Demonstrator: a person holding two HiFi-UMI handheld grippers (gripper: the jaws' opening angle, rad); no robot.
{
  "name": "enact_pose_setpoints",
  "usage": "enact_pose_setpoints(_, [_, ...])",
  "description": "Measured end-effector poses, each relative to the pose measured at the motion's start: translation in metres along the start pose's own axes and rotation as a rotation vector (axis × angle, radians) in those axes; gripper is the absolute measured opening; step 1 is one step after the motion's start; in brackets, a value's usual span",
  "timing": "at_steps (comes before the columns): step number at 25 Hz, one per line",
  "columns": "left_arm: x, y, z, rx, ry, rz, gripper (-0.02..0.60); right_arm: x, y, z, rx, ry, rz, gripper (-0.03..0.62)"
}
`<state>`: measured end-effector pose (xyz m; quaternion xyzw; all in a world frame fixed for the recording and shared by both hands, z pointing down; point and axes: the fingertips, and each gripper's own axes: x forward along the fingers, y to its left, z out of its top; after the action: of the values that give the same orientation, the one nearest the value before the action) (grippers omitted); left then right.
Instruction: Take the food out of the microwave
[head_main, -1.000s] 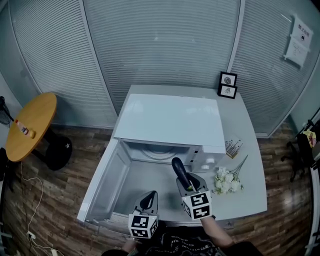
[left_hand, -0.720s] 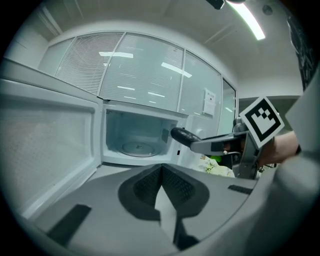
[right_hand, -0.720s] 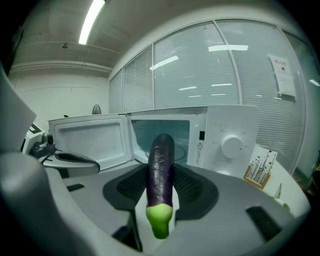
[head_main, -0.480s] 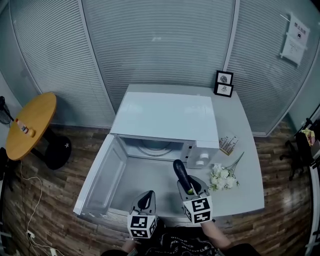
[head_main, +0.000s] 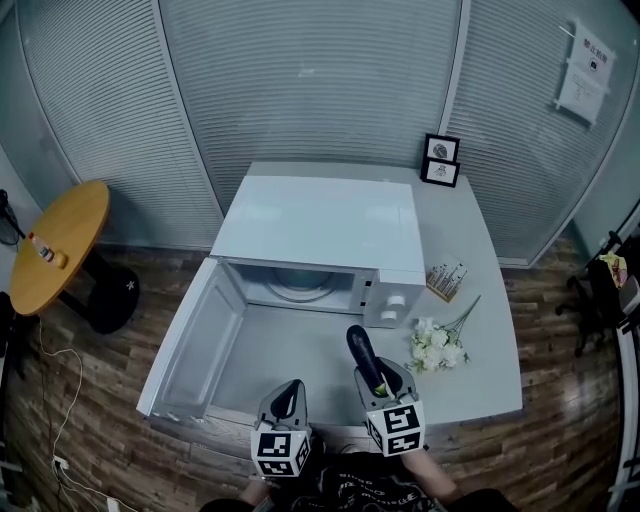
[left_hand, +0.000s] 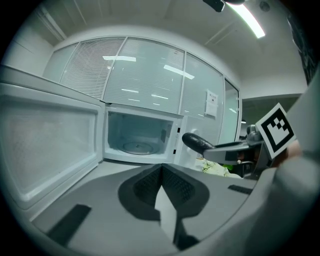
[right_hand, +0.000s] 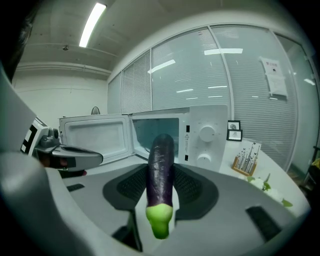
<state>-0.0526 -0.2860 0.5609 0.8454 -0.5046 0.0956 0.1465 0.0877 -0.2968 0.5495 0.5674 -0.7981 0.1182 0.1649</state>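
A dark purple eggplant (right_hand: 161, 165) with a green stem end is clamped lengthwise in my right gripper (right_hand: 161, 192), its tip pointing at the microwave. In the head view the eggplant (head_main: 362, 357) hangs over the table in front of the white microwave (head_main: 320, 225), held by the right gripper (head_main: 376, 374). The microwave door (head_main: 195, 335) is swung wide to the left, and the cavity shows only its glass turntable (left_hand: 135, 147). My left gripper (head_main: 288, 398) hovers beside the right one. Its pads meet with nothing between them (left_hand: 161, 182).
White flowers (head_main: 437, 346) lie on the grey table (head_main: 475, 230) right of the microwave. A small stand of sticks (head_main: 445, 280) and two framed pictures (head_main: 441, 160) stand behind them. A round wooden side table (head_main: 60, 245) is on the floor at far left.
Both grippers have drawn back from the microwave toward the table's near edge, the right one carrying the eggplant. The jaws have not changed.
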Motion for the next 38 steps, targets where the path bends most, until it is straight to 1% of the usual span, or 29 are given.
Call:
enact_pose_setpoints(13, [-0.014,-0.027,-0.01,0.027,-0.005,-0.007,0.008,-0.035,-0.007,-0.03,0.043,0.007,-0.021,0.161])
enact_pose_setpoints(20, [-0.021,-0.033,-0.017,0.022,-0.008,-0.004,0.008,-0.044,-0.005,-0.039,0.046,0.007,-0.018,0.161])
enact_pose_setpoints(30, [-0.024,-0.032,-0.017,0.035,-0.012,-0.001,0.008,-0.048,-0.001,-0.043,0.035,0.01,-0.023,0.16])
enact_pose_setpoints(38, [-0.024,-0.028,-0.021,0.034,-0.007,-0.005,0.008,-0.046,0.003,-0.046,0.064,0.012,-0.019,0.16])
